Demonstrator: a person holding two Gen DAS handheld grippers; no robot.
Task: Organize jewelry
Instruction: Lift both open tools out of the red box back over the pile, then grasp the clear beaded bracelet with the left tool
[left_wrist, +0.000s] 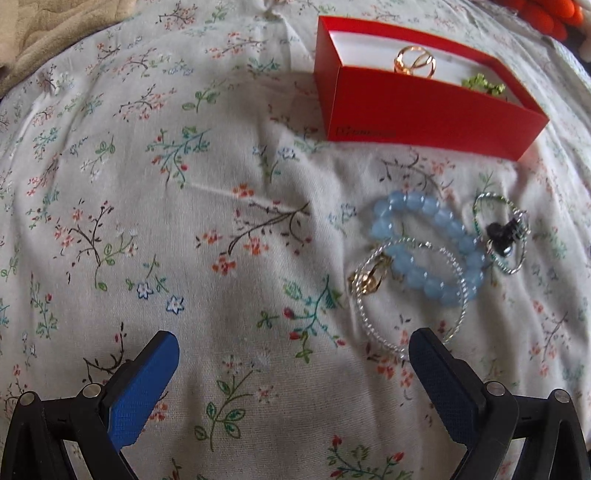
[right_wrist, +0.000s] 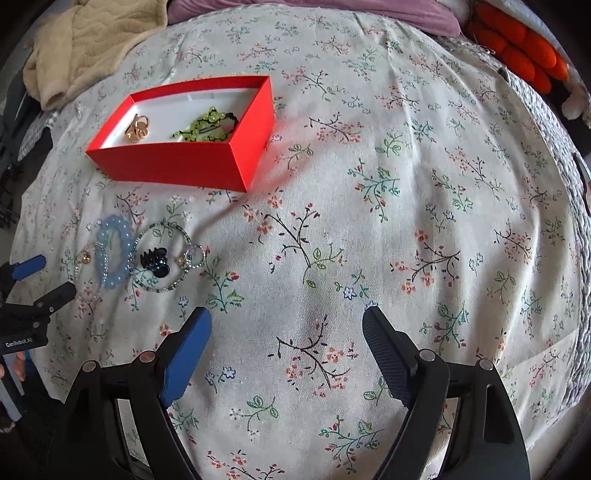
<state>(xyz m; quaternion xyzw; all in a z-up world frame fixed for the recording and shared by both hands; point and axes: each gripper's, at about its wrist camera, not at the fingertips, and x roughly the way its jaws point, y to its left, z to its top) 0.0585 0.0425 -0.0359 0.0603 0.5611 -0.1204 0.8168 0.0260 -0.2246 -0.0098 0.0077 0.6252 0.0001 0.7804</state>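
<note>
An open red box (left_wrist: 424, 110) (right_wrist: 177, 166) lies on the floral cloth and holds a gold ring piece (left_wrist: 415, 62) (right_wrist: 137, 127) and a green beaded piece (left_wrist: 484, 84) (right_wrist: 203, 127). In front of it lie a blue bead bracelet (left_wrist: 432, 243) (right_wrist: 112, 251), a clear beaded bangle (left_wrist: 410, 295) with a gold clasp (left_wrist: 369, 278), a green-silver hoop (left_wrist: 509, 232) (right_wrist: 162, 258) and a black hair claw (left_wrist: 498, 238) (right_wrist: 157, 262). My left gripper (left_wrist: 291, 354) (right_wrist: 44, 277) is open and empty, just left of the bangle. My right gripper (right_wrist: 288, 325) is open and empty, right of the pile.
A beige blanket (right_wrist: 85, 44) lies at the back left, a purple cushion (right_wrist: 332, 11) at the back, and an orange knitted thing (right_wrist: 524, 48) (left_wrist: 546, 14) at the back right. A quilted grey edge (right_wrist: 569, 221) runs along the right side.
</note>
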